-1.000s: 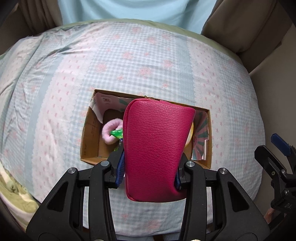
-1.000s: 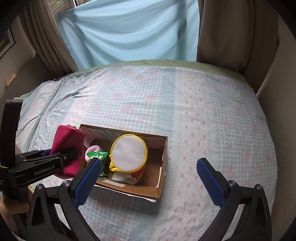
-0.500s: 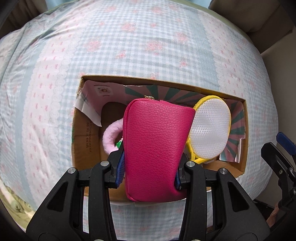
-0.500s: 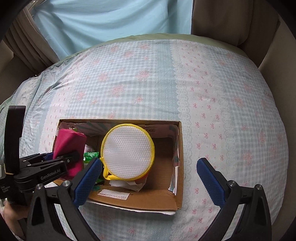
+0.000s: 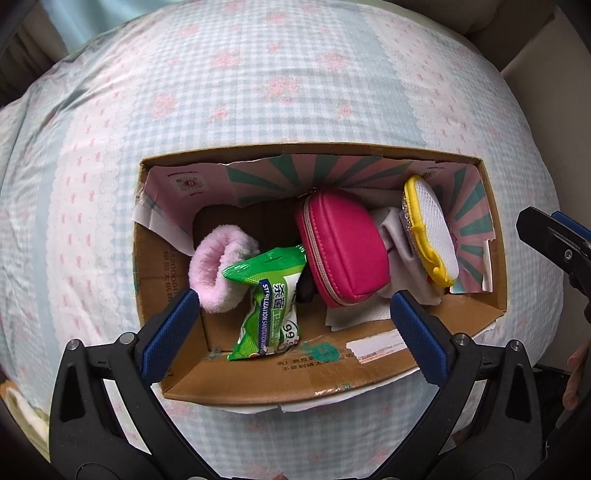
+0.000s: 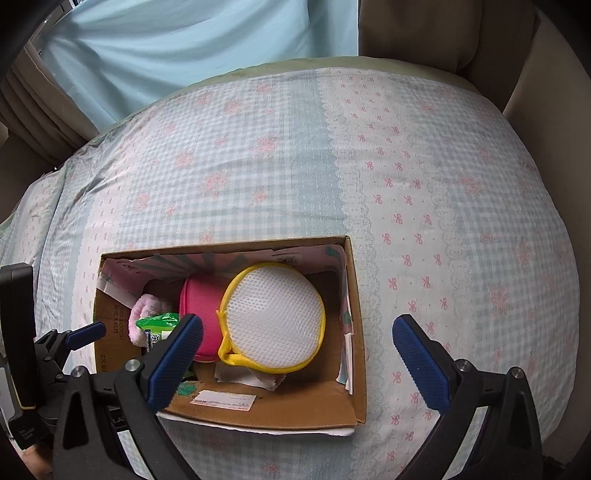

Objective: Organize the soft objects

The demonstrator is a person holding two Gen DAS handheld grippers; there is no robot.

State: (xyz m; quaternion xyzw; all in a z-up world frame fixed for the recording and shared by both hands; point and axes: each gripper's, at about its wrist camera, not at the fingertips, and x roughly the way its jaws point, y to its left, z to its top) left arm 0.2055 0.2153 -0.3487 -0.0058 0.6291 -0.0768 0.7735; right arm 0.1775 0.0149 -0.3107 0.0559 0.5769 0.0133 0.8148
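A cardboard box point(image 5: 369, 363) point(image 6: 354, 332) sits on the checked bedspread. Inside lie a magenta zip pouch point(image 5: 343, 247) point(image 6: 201, 314), a pink fluffy band point(image 5: 218, 273) point(image 6: 146, 314), a green wipes pack point(image 5: 271, 299) point(image 6: 159, 325) and a yellow-rimmed white mesh bag point(image 5: 432, 236) point(image 6: 273, 317). My left gripper point(image 5: 291, 325) is open and empty just above the box's near side. My right gripper point(image 6: 295, 350) is open and empty, hovering over the box's right part. The left gripper's blue fingertip point(image 6: 86, 334) shows in the right wrist view.
The bedspread point(image 6: 443, 203) is pale blue check with pink bows. A light blue curtain point(image 6: 184, 48) and brown curtains point(image 6: 424, 33) hang behind the bed. White paper point(image 5: 354, 314) lines the box floor. The bed edge falls away at right.
My left gripper has opened and let go of the magenta pouch, which now lies inside the box. Both cameras have moved closer to the box.
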